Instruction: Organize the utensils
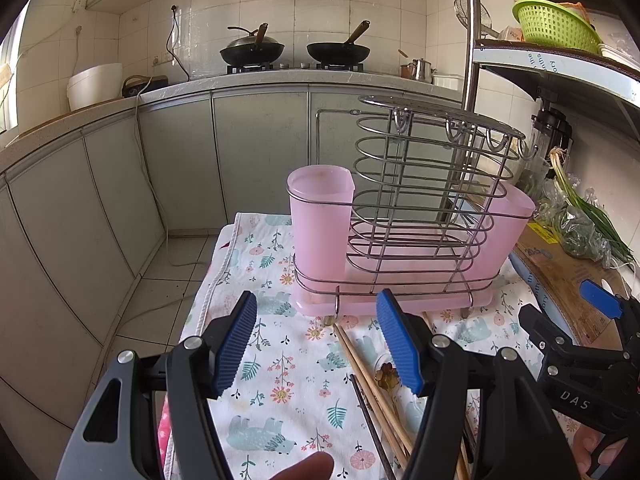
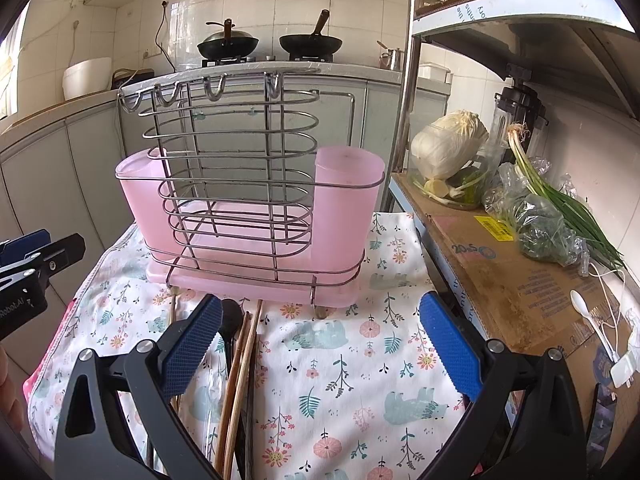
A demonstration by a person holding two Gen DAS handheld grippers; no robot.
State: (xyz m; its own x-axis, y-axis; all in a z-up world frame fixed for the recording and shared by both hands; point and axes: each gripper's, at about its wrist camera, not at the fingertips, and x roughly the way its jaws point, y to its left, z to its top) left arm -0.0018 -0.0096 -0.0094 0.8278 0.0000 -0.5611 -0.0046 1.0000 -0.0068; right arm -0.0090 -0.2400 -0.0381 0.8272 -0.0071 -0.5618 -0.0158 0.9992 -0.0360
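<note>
Wooden chopsticks and a dark spoon lie on the floral cloth, running from its near edge toward the wire utensil rack with pink cups, which stands at the cloth's far edge. The left gripper and right gripper both hover over the cloth, wide open and holding nothing. A cardboard box with greens borders the cloth's right edge.

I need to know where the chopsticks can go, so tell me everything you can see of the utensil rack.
The utensil rack is a bare wire frame of stacked oval loops with hooks along its top edge. It stands upright on the floral cloth. A translucent pink plastic cup sits at each end, above a pink drip tray. It looks empty. Chopsticks lie just before it; neither gripper touches it.
</note>
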